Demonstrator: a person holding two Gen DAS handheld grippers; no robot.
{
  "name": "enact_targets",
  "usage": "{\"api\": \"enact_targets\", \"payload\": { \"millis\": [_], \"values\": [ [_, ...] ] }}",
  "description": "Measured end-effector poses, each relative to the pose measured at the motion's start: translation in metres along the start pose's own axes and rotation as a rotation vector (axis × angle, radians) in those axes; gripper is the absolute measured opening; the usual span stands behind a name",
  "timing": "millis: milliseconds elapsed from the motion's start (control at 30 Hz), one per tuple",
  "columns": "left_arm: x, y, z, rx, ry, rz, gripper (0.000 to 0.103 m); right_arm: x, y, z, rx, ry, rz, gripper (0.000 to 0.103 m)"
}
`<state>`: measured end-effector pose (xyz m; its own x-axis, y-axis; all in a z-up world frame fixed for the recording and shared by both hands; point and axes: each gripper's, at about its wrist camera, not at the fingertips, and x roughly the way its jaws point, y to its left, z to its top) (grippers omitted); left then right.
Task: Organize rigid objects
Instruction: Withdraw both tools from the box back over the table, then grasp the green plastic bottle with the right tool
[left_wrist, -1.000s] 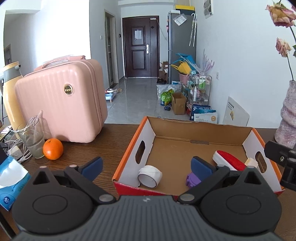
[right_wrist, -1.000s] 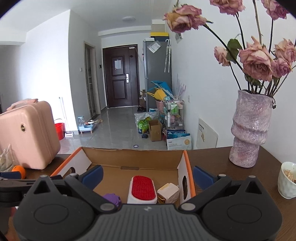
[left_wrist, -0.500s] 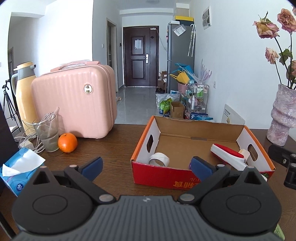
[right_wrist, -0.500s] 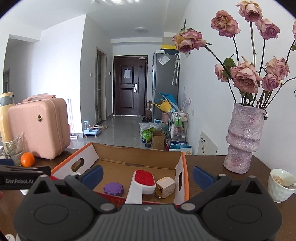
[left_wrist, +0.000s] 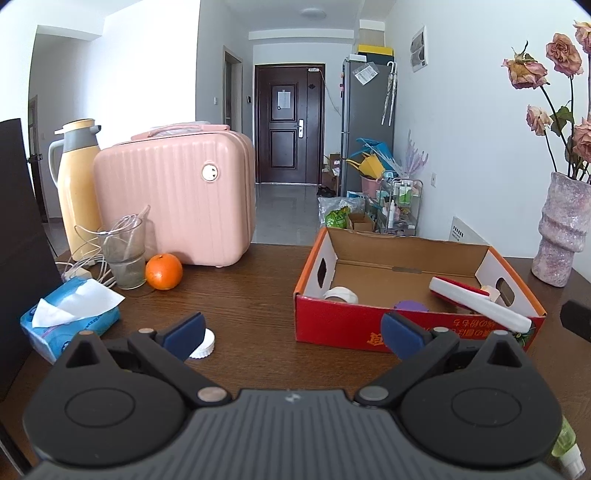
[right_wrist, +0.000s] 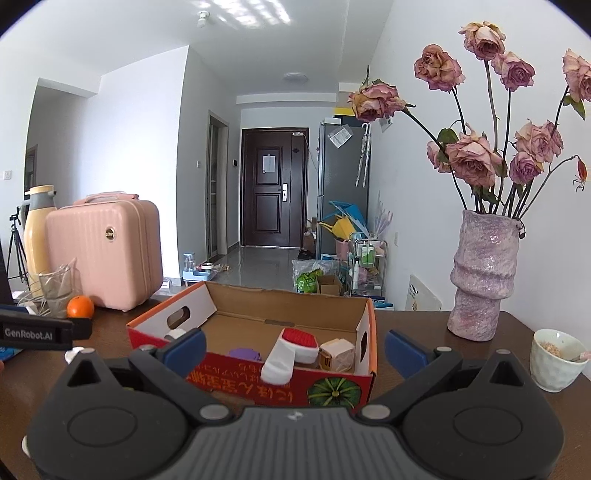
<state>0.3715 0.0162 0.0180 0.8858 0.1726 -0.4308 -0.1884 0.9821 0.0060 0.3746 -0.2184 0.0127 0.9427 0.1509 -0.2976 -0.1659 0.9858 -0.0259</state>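
While the left gripper (left_wrist: 291, 330) hangs with jaws spread and empty, a white ridged round lid (left_wrist: 202, 343) lies on the dark wooden surface (left_wrist: 251, 295) beside its left fingertip. Right view: the right gripper (right_wrist: 295, 349), jaws released, faces the red cardboard box (right_wrist: 295, 384) holding a red-and-white brush (right_wrist: 291, 349).

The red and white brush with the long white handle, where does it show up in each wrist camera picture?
Left wrist view: the red and white brush lies at the right end of the red cardboard box, handle over the near wall.
Right wrist view: the brush sits mid-box, handle over the near wall of the box.
Shared landmark: the pink ribbed suitcase, left of the box in both.
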Motion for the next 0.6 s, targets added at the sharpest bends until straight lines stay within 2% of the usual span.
{"api": "enact_targets", "payload": {
  "millis": [333,600],
  "values": [
    [-0.025,0.011,-0.023,0.015,0.004,0.006,0.103,-0.028,0.005,-0.026,-0.009,0.015,0.024,0.103],
    [-0.049,0.021,-0.042,0.011,0.013,0.005,0.103,-0.050,0.005,-0.047,-0.017,0.032,0.012,0.103]
  ]
}}
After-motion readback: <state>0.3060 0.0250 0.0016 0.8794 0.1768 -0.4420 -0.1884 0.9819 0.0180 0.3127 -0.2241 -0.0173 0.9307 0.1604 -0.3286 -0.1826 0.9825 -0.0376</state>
